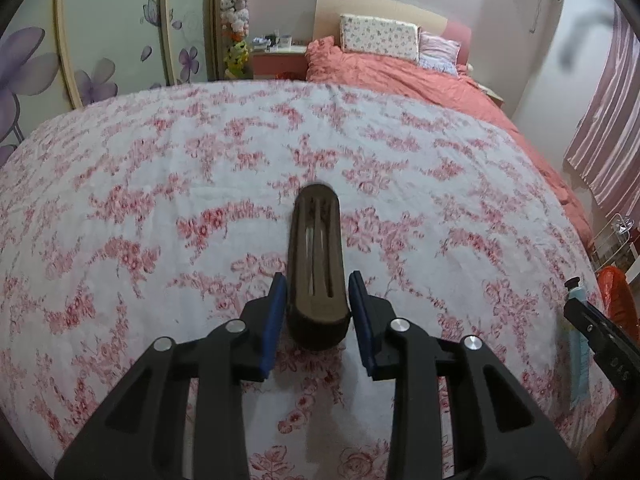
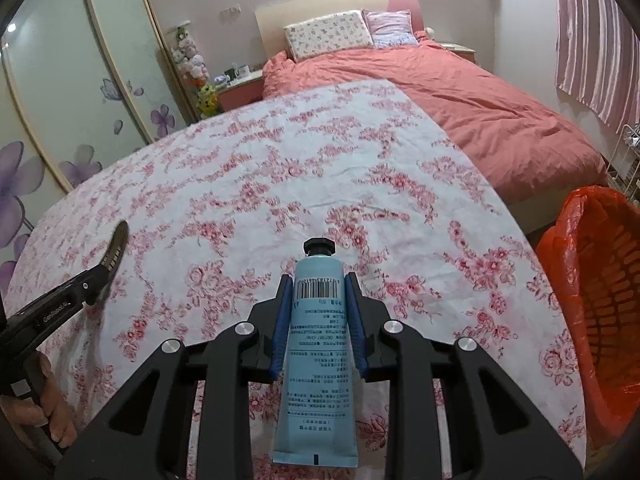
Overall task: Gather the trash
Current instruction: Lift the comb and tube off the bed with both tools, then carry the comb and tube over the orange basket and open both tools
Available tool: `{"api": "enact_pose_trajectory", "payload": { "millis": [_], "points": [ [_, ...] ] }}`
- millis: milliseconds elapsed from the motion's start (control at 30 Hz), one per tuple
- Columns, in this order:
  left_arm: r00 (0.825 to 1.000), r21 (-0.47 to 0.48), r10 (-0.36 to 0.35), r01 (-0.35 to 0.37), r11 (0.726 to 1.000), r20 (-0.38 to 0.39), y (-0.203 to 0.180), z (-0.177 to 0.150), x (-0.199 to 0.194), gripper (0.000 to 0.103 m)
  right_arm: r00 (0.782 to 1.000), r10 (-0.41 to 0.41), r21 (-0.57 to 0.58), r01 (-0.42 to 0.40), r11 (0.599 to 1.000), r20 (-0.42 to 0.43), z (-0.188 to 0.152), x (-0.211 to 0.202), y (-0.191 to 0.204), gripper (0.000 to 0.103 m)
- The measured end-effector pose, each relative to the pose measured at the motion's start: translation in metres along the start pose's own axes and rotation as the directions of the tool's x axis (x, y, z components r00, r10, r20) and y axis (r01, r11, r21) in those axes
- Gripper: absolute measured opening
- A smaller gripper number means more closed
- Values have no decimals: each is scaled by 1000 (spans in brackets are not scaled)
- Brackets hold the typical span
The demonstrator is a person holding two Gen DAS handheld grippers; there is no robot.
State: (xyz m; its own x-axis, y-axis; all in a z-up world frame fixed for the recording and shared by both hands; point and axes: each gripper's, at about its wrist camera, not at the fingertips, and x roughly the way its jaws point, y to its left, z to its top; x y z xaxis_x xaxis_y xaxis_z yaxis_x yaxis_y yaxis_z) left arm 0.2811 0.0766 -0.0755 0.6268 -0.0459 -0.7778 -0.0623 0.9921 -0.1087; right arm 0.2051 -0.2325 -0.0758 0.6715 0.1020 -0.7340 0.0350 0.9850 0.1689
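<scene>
While both grippers hover over the floral tablecloth [image 2: 248,184], left gripper [image 1: 318,300] clamping a dark brown comb [image 1: 316,256], right gripper [image 2: 319,312] clenching a blue cream tube [image 2: 316,352], orange-lined bin [image 2: 600,304] beside the table's right edge

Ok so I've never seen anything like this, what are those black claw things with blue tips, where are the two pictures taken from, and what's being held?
They are handheld grippers, one in each of a person's hands; no robot is involved. Each carries a camera looking along its fingers, giving the two pictures. In the left camera's view the left gripper is shut on a dark brown curved object, maybe a hair clip. In the right camera's view the right gripper is shut on a light blue tube with a black cap. Below both is a surface under a white cloth with red flowers. To the right stands a basket lined with an orange bag, likely for the trash. A bed is behind.
</scene>
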Motion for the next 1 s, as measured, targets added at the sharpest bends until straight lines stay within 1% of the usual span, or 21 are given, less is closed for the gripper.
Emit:
{"api": "enact_pose_trajectory", "payload": {
  "millis": [67, 100, 133, 167, 267, 333, 367, 467, 500, 800, 1000],
  "points": [
    [1000, 1, 11, -11, 1000, 3, -2, 0, 0, 33, 1000, -4, -2, 4, 1000, -18, -1, 4, 1, 28],
    [1000, -1, 13, -13, 1000, 2, -2, 0, 1, 35, 1000, -11, -6, 10, 1000, -17, 0, 4, 2, 28],
    [1000, -5, 12, -12, 1000, 1, -3, 1, 1, 40, 1000, -15, -8, 15, 1000, -22, 1, 4, 3, 28],
    [1000, -7, 13, -13, 1000, 1, -3, 1, 2, 41, 1000, -18, -4, 18, 1000, -22, 2, 5, 3, 28],
    [1000, -5, 26, -26, 1000, 10, -7, 2, 5, 43, 999, -31, -10, 31, 999, -14, 2, 7, 5, 28],
    [999, -3, 28, -28, 1000, 15, -7, 3, 6, 31, 999, -37, -22, 37, 999, -10, 1, 7, 7, 27],
    [1000, -6, 15, -15, 1000, 16, -6, 3, 6, 31, 999, -34, -23, 34, 999, -10, 1, 7, 7, 27],
    [1000, 4, 5, -5, 1000, 17, -6, 4, 7, 31, 1000, -18, -16, 17, 1000, -11, 0, 4, 4, 26],
    [1000, 7, 1, -1, 1000, 18, -6, 3, 6, 28, 1000, -11, -12, 11, 1000, -11, -1, 3, 4, 26],
    [1000, 6, -7, 7, 1000, 23, -4, 1, -3, 28, 999, 24, 6, -24, 1000, 32, -1, -18, 0, 26],
    [998, 12, -29, 28, 1000, 49, -9, 2, -21, 28, 997, 41, 12, -42, 999, 71, 3, -37, -2, 26]
  ]
}}
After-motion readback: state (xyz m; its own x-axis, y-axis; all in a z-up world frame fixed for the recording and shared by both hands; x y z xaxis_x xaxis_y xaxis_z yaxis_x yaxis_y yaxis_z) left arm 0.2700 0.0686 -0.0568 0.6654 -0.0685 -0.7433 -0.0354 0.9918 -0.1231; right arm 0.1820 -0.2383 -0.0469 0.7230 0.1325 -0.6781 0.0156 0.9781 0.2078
